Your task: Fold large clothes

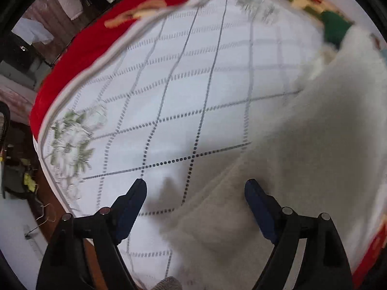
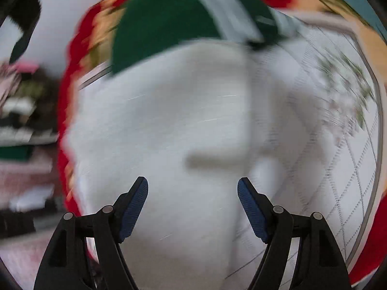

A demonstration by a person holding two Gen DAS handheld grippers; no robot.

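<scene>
A white fuzzy garment (image 1: 302,159) lies on a white quilted cover (image 1: 183,77) with grey grid lines and green flower prints. In the left wrist view it fills the lower right, its edge running between the fingers. My left gripper (image 1: 195,188) points down over that edge, open, with nothing pressed between its blue pads. In the right wrist view, which is blurred, the same white garment (image 2: 169,125) fills the middle. My right gripper (image 2: 193,186) hangs above it, open, holding nothing.
A red patterned blanket (image 1: 79,55) borders the quilted cover. A green cloth with white stripes (image 2: 169,24) lies at the far end of the garment. Floor clutter and a wire hanger (image 1: 43,213) show at the left edge of the left wrist view.
</scene>
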